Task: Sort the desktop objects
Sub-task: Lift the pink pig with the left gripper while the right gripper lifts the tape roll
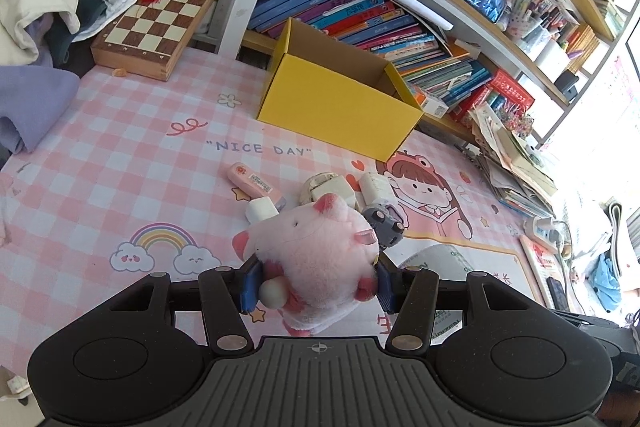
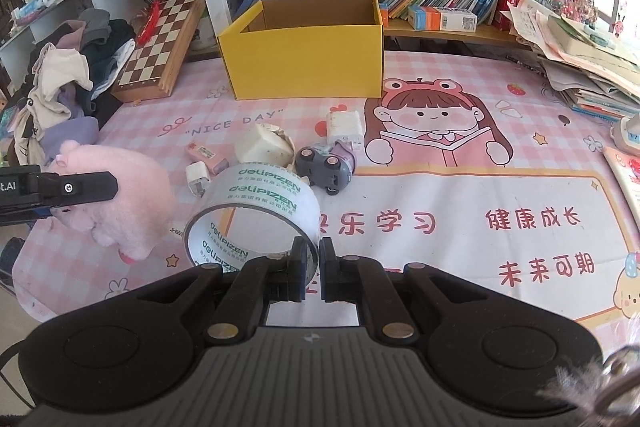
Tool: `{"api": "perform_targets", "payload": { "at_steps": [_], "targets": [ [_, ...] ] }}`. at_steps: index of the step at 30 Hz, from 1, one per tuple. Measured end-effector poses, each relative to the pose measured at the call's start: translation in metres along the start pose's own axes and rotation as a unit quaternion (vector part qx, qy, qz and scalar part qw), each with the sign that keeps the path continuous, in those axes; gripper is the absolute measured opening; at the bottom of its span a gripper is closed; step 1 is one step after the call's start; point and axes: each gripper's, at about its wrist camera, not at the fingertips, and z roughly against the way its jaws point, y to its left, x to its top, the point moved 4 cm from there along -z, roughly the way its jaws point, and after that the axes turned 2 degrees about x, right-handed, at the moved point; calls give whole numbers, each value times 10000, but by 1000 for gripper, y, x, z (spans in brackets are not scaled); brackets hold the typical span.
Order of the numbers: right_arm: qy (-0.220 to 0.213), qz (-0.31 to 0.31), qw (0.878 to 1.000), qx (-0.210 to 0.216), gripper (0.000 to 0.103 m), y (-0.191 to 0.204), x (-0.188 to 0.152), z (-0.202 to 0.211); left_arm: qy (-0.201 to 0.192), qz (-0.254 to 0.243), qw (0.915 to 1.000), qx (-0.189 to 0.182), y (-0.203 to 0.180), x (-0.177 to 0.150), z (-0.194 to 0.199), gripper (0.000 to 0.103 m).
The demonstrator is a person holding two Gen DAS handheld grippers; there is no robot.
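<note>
The left gripper squeezes the pink pig toy above the desk's middle, and the right gripper pinches the tape roll, with the yellow box by the back edge.

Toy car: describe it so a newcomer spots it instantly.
Find the yellow cardboard box at the back of the pink checked desk mat. In the clutter in front of it, right of the tape roll, lies the toy car: grey, black-wheeled, the only wheeled item.
</note>
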Motion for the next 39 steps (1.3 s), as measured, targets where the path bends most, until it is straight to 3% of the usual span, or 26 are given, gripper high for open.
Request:
{"api": "perform_targets", "payload": {
  "at_steps": [10,28,39],
  "targets": [
    [679,-296,9973,-3,7,-10,-18,-22,106,-60,9999,-71,-3,-5,-3,53],
    [1051,-284,9940,116,9,-22,-3,-77,162,114,9996,177,0,-2,-16,53],
    [1125,-235,9932,171,9,-21,3,-88,177,204,9993,263,5,0,-19,53]
  ]
}}
